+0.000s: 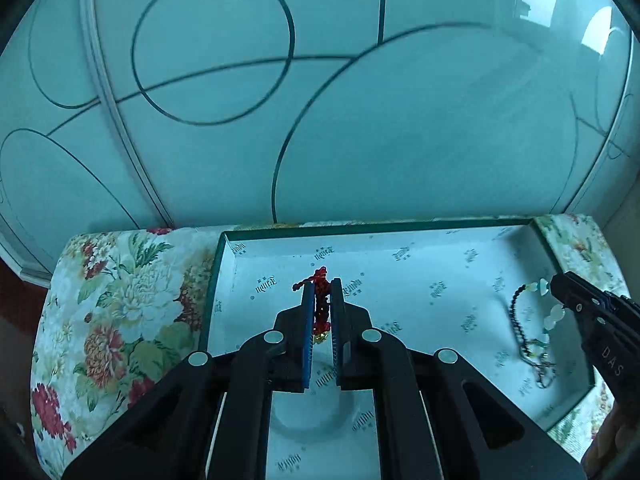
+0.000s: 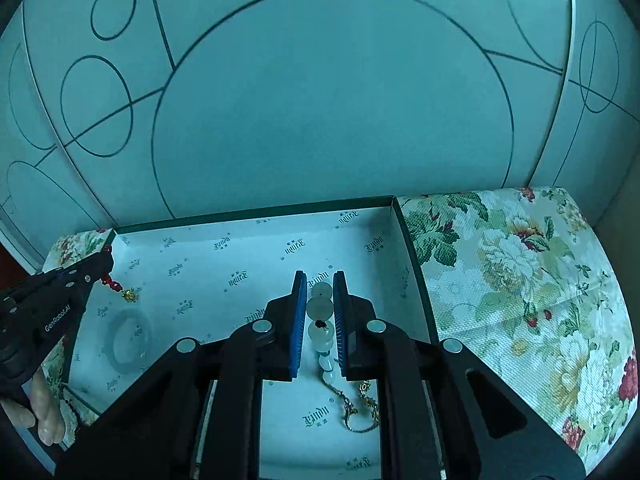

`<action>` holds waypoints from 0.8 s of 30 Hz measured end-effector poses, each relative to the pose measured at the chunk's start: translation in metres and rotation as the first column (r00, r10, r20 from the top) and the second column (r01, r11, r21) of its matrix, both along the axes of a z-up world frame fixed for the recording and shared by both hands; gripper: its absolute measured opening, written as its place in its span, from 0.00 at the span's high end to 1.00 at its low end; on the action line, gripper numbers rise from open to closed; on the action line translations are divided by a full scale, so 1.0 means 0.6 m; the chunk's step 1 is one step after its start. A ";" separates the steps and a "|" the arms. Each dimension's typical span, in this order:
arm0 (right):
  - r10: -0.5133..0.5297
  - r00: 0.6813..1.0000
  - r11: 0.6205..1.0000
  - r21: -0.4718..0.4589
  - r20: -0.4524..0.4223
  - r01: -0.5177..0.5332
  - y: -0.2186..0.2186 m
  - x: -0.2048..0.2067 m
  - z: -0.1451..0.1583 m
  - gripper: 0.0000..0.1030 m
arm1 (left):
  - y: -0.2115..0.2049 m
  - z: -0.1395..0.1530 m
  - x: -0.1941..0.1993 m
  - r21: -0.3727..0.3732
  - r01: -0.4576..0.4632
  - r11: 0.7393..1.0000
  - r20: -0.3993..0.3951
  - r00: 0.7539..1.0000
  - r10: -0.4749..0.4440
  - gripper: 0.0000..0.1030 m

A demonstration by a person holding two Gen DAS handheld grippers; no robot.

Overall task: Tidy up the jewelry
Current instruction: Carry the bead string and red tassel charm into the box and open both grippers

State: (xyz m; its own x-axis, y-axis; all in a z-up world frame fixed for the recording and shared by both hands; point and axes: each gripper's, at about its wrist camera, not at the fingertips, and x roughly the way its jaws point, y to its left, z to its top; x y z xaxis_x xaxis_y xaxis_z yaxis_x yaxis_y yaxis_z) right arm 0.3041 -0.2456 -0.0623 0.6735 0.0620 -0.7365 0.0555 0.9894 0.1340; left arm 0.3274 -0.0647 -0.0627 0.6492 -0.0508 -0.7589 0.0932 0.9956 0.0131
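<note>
An open box (image 1: 360, 227) with a green rim and white printed lining lies on a floral cloth. My left gripper (image 1: 322, 284) hangs over the box's left half, shut on a red braided bracelet (image 1: 320, 300) with a small gold charm (image 2: 129, 294). My right gripper (image 2: 320, 276) is over the right half of the box (image 2: 256, 214), shut on a string of pale round beads (image 2: 319, 308). Its black-beaded strand (image 1: 516, 320) and a gold chain (image 2: 352, 412) dangle down to the lining. A pale bangle (image 2: 128, 340) lies on the box floor at the left.
The floral cloth (image 1: 120, 312) covers the surface on both sides of the box (image 2: 520, 280). Frosted glass panels (image 1: 320, 120) with dark curved lines rise directly behind. A person's fingers (image 2: 44, 412) hold the left gripper's handle.
</note>
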 end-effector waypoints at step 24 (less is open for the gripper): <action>0.021 1.000 1.000 0.018 0.016 -0.021 -0.002 -0.148 0.027 0.73 | 0.024 0.019 -0.131 -0.032 -0.009 0.999 -0.046 0.999 0.007 0.59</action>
